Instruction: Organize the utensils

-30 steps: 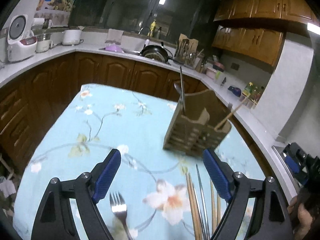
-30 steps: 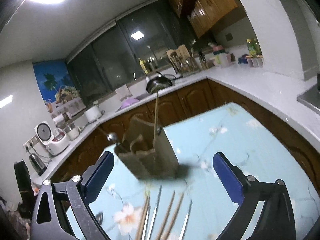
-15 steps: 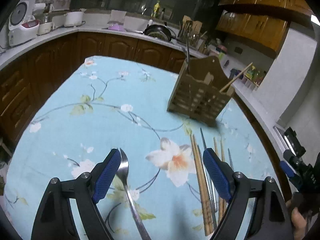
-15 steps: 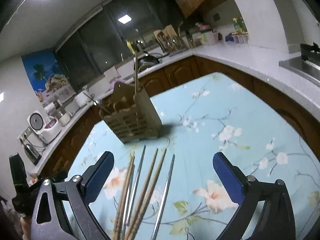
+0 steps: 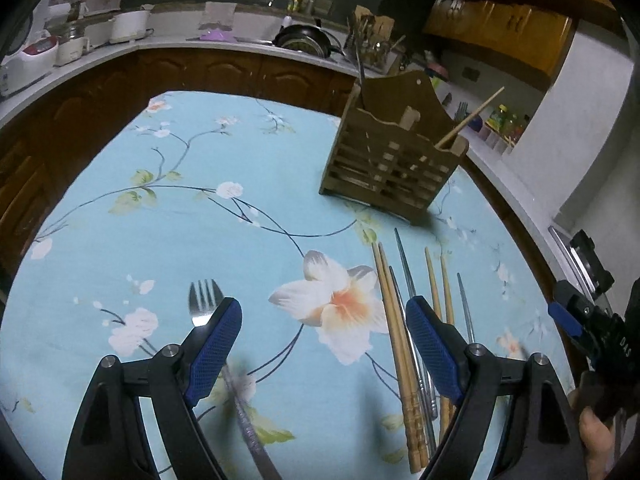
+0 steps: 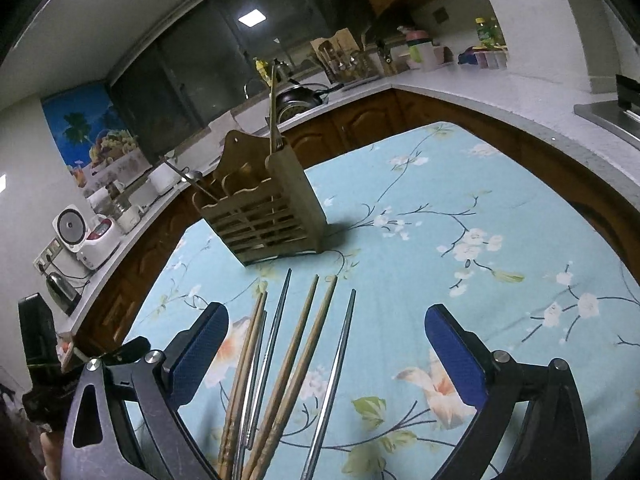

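Observation:
A slatted wooden utensil holder (image 5: 394,160) (image 6: 264,212) stands on the blue floral tablecloth (image 5: 180,216) (image 6: 460,208), with a spoon and a chopstick sticking out of it. Several wooden and metal chopsticks (image 5: 404,340) (image 6: 296,360) lie side by side in front of it. A metal fork (image 5: 204,302) lies by the left finger of my left gripper (image 5: 324,344), which hangs open above the cloth with nothing in it. My right gripper (image 6: 326,352) is open too, low over the chopsticks, which lie between its fingers untouched.
Dark wood cabinets and a pale countertop (image 5: 120,46) wrap around the table, carrying a rice cooker (image 6: 86,236), a wok (image 5: 304,40) and jars. The table's edges drop off at the left and right. The other hand's gripper shows at each view's border.
Both grippers have tilted downward and sunk toward the table. The chopsticks now fill the lower part of the right wrist view, and the fork shows again at my left gripper.

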The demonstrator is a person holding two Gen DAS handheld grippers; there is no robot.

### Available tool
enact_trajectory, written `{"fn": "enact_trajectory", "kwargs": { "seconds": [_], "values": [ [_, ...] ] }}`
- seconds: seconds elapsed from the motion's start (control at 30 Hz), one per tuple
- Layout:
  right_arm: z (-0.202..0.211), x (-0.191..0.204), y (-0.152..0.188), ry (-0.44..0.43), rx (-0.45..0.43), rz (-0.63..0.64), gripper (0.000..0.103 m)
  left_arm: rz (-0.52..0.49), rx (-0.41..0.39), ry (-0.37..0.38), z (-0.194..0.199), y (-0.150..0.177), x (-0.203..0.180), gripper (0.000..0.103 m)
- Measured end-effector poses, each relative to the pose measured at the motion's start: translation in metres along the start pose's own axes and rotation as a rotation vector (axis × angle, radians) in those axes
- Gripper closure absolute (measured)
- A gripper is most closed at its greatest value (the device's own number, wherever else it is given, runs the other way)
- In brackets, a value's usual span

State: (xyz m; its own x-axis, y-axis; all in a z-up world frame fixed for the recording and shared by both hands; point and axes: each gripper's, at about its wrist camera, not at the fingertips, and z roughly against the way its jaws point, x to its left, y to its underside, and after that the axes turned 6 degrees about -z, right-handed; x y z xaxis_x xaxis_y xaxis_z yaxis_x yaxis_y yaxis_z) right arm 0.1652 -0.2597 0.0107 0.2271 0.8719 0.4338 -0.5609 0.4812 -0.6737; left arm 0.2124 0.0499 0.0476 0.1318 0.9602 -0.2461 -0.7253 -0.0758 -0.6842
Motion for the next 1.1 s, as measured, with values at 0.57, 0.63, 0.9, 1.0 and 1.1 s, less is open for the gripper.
{"fn": "enact_trajectory", "kwargs": {
  "seconds": [0.57, 0.63, 0.9, 1.0, 1.1],
  "values": [
    [-0.059, 0.003, -0.019, 0.022, 0.135, 0.007, 0.054, -0.064, 0.101, -0.028, -0.071, -0.045, -0.028, 0.03],
    [-0.07, 0.005, -0.02, 0.026, 0.16, 0.019, 0.059, -0.077, 0.117, -0.024, -0.084, -0.05, -0.031, 0.034],
    [-0.097, 0.002, -0.02, 0.043, 0.211, 0.017, 0.07, -0.145, 0.182, -0.016, -0.134, -0.062, -0.046, 0.041],
    [-0.1, -0.001, -0.021, 0.051, 0.22, 0.013, 0.072, -0.17, 0.219, -0.025, -0.155, -0.061, -0.051, 0.051],
    [-0.104, -0.004, -0.022, 0.056, 0.225, 0.012, 0.073, -0.2, 0.227, -0.035, -0.171, -0.058, -0.055, 0.057]
  ]
}}
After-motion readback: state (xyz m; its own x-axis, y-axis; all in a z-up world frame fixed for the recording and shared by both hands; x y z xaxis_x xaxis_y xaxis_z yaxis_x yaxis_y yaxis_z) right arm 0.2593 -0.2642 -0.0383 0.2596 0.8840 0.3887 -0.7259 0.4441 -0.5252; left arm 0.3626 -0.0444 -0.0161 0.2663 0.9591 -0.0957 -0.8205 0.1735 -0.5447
